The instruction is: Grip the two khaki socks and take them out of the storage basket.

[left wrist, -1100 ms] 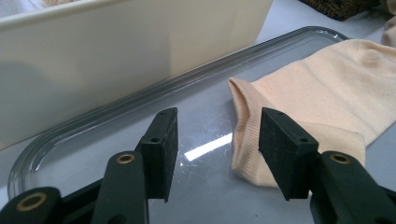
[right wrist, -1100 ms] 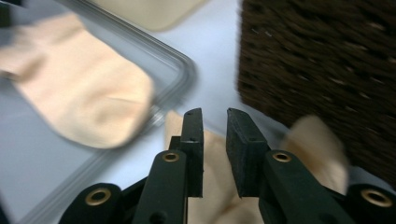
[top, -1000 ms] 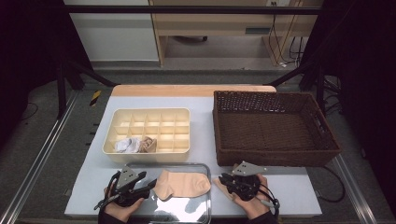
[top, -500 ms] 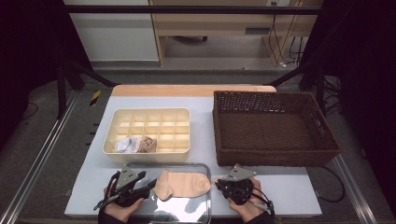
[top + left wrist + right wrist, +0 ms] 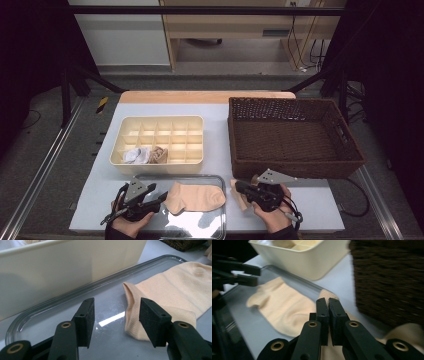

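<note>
L gripper (image 5: 115, 322) jaws wide at sock (image 5: 170, 297) cuff, R gripper (image 5: 328, 302) pinching 2nd sock (image 5: 240, 196), just closed

left gripper (image 5: 161, 204) hovering at near-left tray (image 5: 150, 178) edge, jaws apart | peach sock (image 5: 196, 196) lying on tray | right gripper (image 5: 239, 187) pinching second sock (image 5: 241, 199) right of tray | wicker basket (image 5: 292, 135) sitting far right

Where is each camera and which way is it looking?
High view: above the person's side, looking forward and down on the table; both hands and each hand-held gripper, left and right.
Left gripper view: rides the left hand-held gripper, looking along its open jaws at the sock on the tray.
Right gripper view: rides the right hand-held gripper, jaws together, facing the sock.
All three share that sock.
</note>
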Action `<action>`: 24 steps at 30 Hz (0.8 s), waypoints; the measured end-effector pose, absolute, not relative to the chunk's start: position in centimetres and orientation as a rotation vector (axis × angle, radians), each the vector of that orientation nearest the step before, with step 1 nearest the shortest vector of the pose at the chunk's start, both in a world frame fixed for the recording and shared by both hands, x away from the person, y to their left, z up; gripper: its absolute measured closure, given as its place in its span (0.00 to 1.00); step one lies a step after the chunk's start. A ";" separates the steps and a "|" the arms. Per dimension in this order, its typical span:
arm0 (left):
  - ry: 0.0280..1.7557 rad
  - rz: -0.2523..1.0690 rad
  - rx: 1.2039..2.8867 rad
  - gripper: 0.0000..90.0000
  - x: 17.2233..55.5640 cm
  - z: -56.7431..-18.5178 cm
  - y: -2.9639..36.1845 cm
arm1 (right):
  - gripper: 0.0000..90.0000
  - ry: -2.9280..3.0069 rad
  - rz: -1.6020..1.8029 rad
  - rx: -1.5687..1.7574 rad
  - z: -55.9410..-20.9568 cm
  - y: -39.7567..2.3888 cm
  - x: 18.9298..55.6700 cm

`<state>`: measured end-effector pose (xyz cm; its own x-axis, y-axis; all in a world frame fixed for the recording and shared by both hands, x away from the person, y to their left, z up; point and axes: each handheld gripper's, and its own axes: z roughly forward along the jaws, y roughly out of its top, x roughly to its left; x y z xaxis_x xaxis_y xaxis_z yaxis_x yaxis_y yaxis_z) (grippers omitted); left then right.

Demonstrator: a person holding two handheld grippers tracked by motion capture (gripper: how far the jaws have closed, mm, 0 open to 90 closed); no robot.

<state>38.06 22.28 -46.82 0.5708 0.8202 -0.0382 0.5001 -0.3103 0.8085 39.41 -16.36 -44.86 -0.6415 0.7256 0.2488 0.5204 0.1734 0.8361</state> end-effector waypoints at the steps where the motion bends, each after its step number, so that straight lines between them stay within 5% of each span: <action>1: 1.058 0.491 1.978 0.51 38.1 -46.8 22.3 | 0.97 2.225 1.438 1.217 -45.0 -16.7 39.6; 9: 1.059 0.490 1.980 0.51 38.1 -46.9 22.3 | 0.91 2.298 1.088 1.252 -47.4 -17.3 40.8; 16: 1.059 0.492 1.981 0.51 38.1 -46.9 22.3 | 0.85 2.272 1.133 1.204 -46.3 -17.1 40.3; 24: 1.058 0.492 1.980 0.51 38.1 -46.8 22.3 | 0.92 2.284 1.258 1.079 -44.6 -15.6 38.9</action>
<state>38.05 22.28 -46.83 0.5712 0.8200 -0.0368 0.5003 -0.3122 0.8076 38.88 -15.61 -44.63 -0.6643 0.7434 0.0782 0.4633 0.3274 0.8235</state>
